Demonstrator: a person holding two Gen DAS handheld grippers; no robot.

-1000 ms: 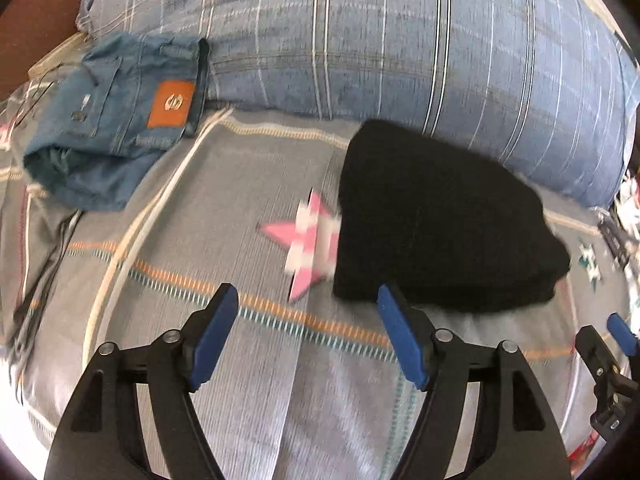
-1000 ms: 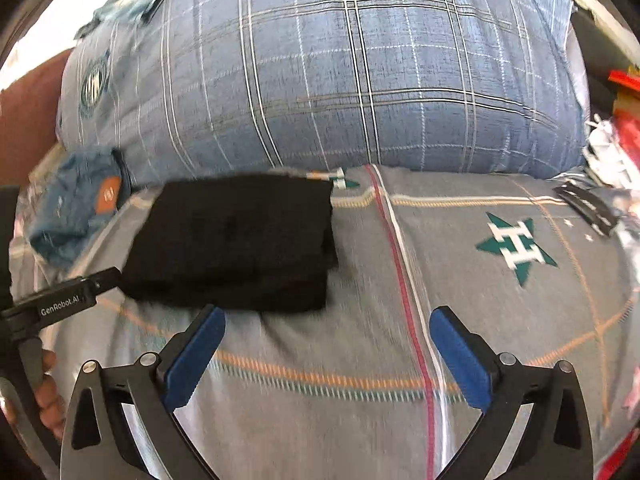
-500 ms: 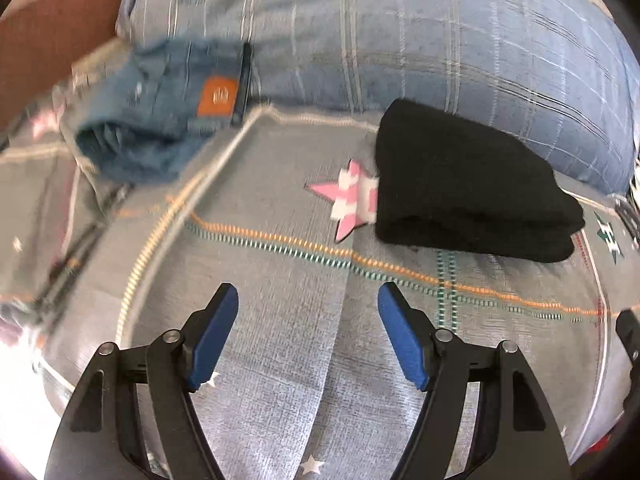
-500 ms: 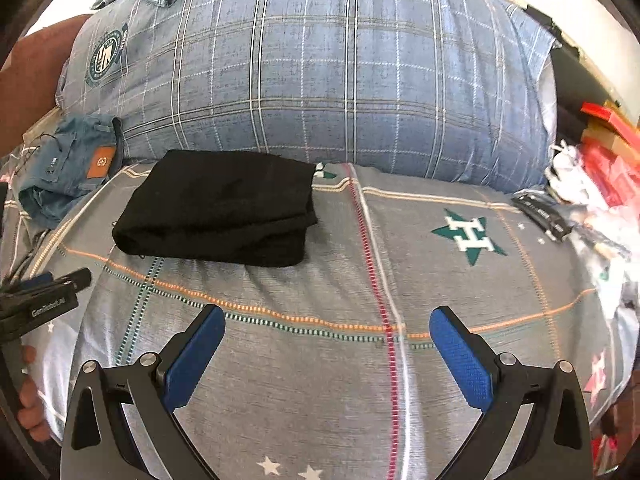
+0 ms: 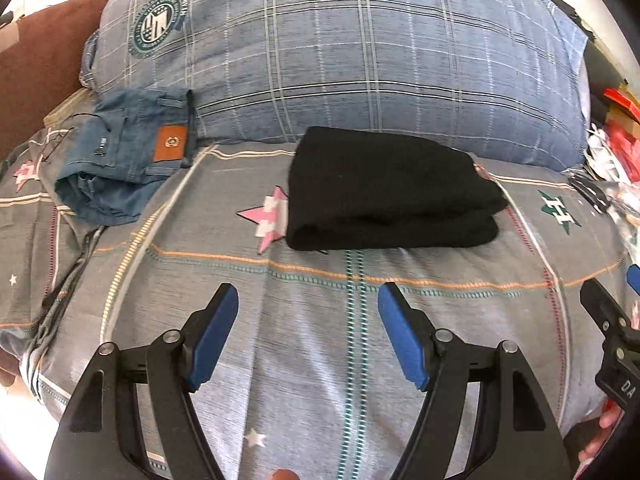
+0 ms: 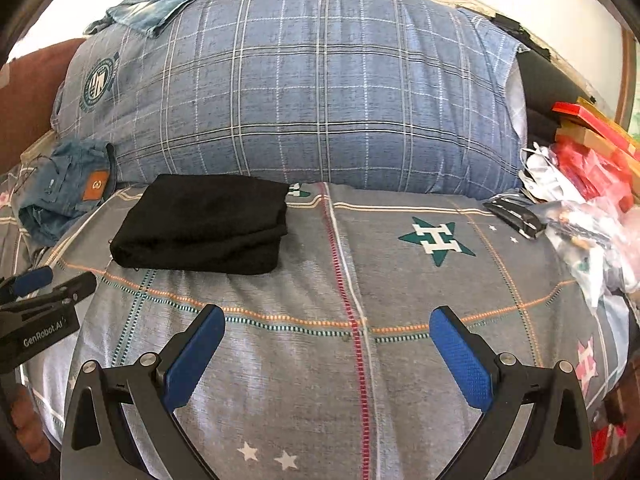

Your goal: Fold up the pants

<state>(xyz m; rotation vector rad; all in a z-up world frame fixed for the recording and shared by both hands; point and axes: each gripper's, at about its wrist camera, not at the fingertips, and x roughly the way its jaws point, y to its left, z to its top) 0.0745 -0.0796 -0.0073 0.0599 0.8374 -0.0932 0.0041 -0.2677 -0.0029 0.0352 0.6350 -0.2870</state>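
Note:
Black pants [image 5: 384, 192] [image 6: 208, 224] lie folded into a thick rectangle on the grey patterned bedspread [image 5: 312, 360] [image 6: 400, 280], just in front of a big blue plaid pillow [image 5: 360, 52] [image 6: 300, 92]. My left gripper [image 5: 308, 304] hovers open over the bedspread, short of the pants' near edge, with nothing between its blue pads. My right gripper [image 6: 328, 328] is open too, nearer than the pants and to their right, and holds nothing.
Folded blue jeans [image 5: 124, 164] [image 6: 64, 196] with an orange patch lie at the left by the pillow. Another denim piece [image 6: 148, 8] rests on top of the pillow. Red boxes and plastic bags [image 6: 592, 184] crowd the bed's right side. A brown headboard [image 5: 32, 68] stands at the left.
Both grippers have drawn back from the black pants, which now lie farther off in both views. More of the pillow and bedspread shows. Both stay open and hold nothing.

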